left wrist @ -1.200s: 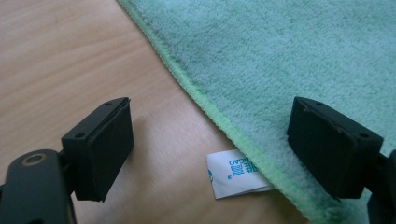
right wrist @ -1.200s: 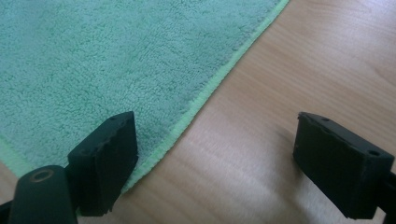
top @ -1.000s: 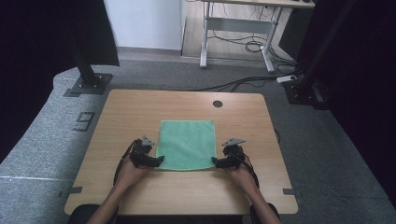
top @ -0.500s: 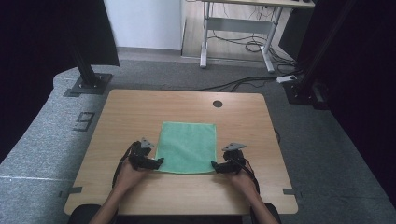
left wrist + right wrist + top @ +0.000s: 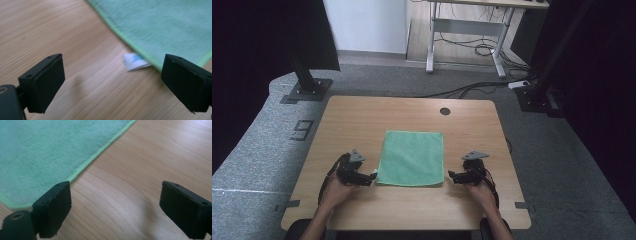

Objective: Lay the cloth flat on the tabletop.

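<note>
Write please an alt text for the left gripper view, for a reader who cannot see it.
The left hand-held gripper stands open, its two black jaws wide apart over a wooden table. Beyond them lies the corner of a green cloth, with a small white label sticking out from its edge.

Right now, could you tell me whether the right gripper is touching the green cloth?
Apart. In the right gripper view, the right gripper is open over bare table, its fingers clear of the green cloth.

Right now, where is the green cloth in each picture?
High view: the green cloth lies flat mid-table, between the two grippers.
Left gripper view: it fills the upper right, its white tag poking out.
Right gripper view: it fills the upper left.
Shared landmark: the wooden table.
</note>
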`<state>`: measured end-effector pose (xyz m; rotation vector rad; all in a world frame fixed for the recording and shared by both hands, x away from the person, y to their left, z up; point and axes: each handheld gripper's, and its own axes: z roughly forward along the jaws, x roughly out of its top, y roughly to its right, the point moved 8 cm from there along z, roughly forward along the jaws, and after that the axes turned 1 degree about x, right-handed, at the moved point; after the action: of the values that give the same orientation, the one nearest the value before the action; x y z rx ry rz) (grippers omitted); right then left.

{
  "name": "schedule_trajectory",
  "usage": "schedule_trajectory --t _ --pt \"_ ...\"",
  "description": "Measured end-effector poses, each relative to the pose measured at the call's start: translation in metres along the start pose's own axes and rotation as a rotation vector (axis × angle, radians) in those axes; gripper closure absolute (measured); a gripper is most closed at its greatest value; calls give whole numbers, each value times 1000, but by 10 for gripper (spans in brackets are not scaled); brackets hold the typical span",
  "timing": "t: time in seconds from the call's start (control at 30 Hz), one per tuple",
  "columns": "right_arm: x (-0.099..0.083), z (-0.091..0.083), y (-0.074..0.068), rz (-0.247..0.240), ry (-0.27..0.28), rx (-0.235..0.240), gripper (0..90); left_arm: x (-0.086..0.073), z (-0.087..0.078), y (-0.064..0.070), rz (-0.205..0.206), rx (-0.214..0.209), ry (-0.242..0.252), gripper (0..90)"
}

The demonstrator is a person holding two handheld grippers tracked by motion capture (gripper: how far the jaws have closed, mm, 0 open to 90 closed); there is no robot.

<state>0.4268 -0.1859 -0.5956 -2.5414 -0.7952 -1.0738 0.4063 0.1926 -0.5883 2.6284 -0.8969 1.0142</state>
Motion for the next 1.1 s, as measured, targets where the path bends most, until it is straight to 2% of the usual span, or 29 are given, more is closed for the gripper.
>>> schedule_trajectory --t 0.03,0.07,0.1,0.2,0.3,0.33,0.43,0.5,1.1 --pt "-3 0 4 -5 -6 -5 51 -5 0 -6 -3 9 -3 40" --pt "-3 0 4 -5 -6 -5 51 -5 0 -6 -3 9 -3 36" --pt "-7 1 7 -12 -20 -7 12 -8 1 -11 -3 16 -6 27" --pt "-9 3 9 -16 -27 -14 0 -11 4 -12 -4 13 -17 5" --pt "-13 6 11 -8 -35 -11 0 -15 9 -14 7 20 -34 0" --pt "-15 7 12 -5 -34 -8 0 -16 11 -14 -7 3 -24 0" --pt "-15 8 13 -3 -26 -8 0 -16 12 -15 -15 -5 -13 0" --pt "-15 8 13 -2 -14 -14 0 -17 13 -16 -27 -27 -2 0" --pt "-15 9 13 6 -13 -23 0 -17 13 -16 -25 -24 -3 0"
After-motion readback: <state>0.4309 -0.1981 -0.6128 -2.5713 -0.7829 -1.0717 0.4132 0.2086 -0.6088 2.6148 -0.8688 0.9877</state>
